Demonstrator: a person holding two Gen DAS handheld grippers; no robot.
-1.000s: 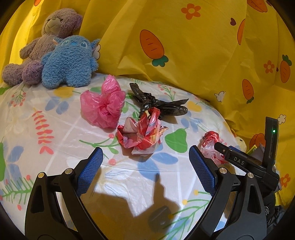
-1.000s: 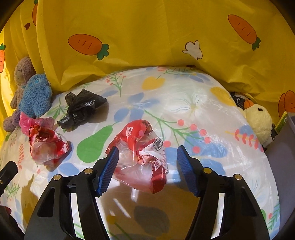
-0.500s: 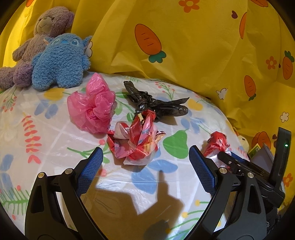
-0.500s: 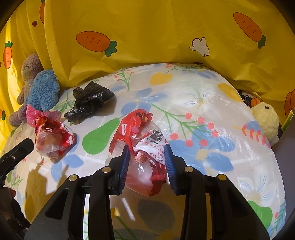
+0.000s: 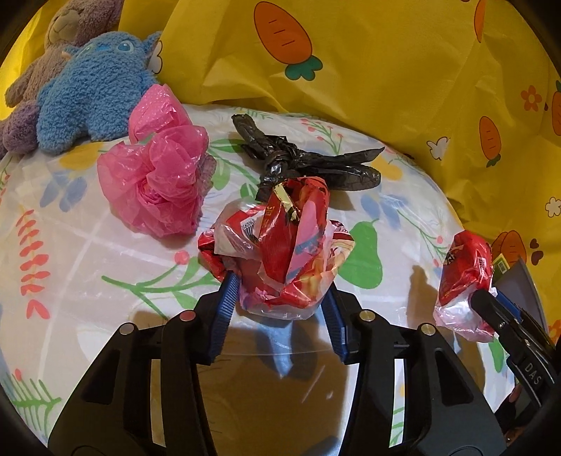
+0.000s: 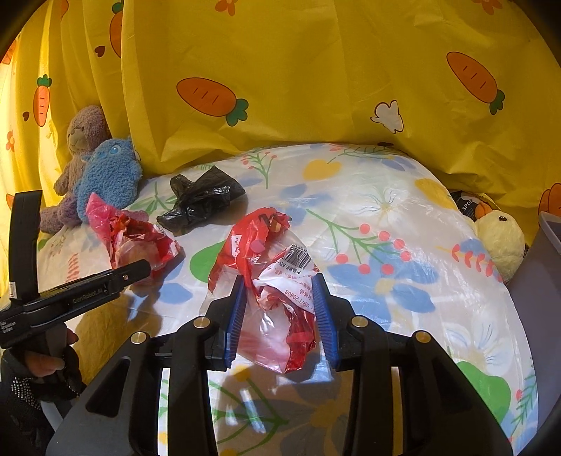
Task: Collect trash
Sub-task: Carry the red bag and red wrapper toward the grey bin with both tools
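Both jaws are pinched on crumpled plastic: my left gripper (image 5: 277, 308) clamps a red and pink wrapper wad (image 5: 280, 252), my right gripper (image 6: 278, 315) a red barcoded wrapper (image 6: 277, 280), both just above the floral tablecloth (image 6: 403, 217). Grasping looks complete; next I judge a lift and carry, leaving the pink bag (image 5: 157, 182) and black bag (image 5: 308, 165) beyond.

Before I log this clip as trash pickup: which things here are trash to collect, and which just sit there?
Trash:
- red wrapper bundle, in the left gripper
- red-and-clear barcode wrapper, in the right gripper
- pink bag
- black bag

Just lying about:
- blue plush
- brown teddy
- yellow duck
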